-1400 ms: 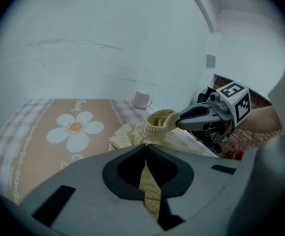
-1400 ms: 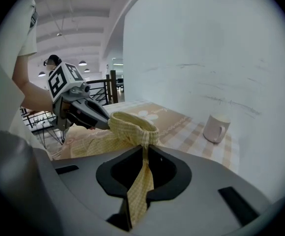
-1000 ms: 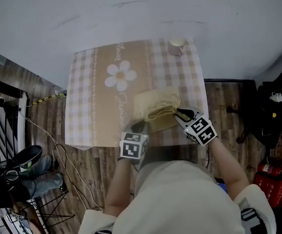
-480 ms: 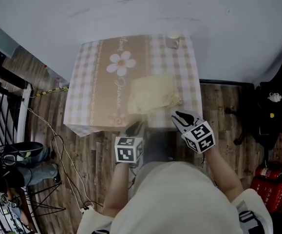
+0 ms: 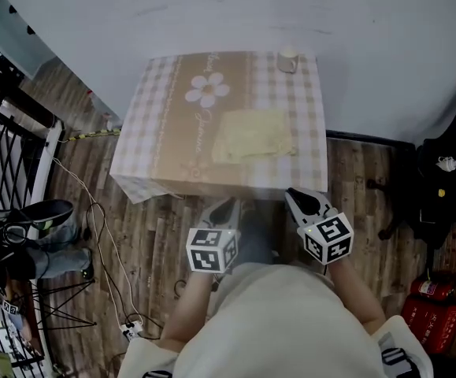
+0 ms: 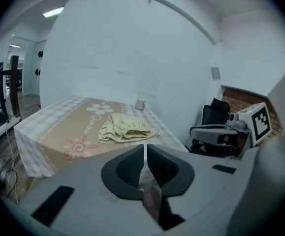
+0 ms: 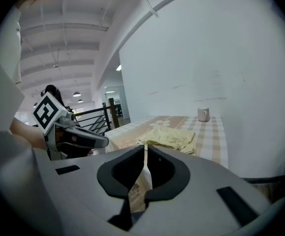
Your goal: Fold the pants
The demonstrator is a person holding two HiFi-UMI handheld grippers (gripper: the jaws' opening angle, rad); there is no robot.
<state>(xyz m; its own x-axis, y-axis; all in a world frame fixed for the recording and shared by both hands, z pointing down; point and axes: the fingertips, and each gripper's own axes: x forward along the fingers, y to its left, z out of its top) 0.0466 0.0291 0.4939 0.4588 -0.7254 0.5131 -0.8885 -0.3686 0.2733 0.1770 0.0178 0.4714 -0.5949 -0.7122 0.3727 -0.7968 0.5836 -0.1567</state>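
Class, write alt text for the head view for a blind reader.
Folded yellow pants lie on a checked tablecloth with a daisy print, a mug at its far corner. Nearer the person, the left tongs and right tongs hang above wooden floor, empty, the right closing.

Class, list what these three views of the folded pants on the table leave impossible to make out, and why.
- Pants: inner layers, hidden under the top fold in every view.
- Cup: contents; too small in head view, its wall hides them in both gripper views.
- Tablecloth script: too small and blurred to read in head view.
- Table legs: covered by the hanging tablecloth.
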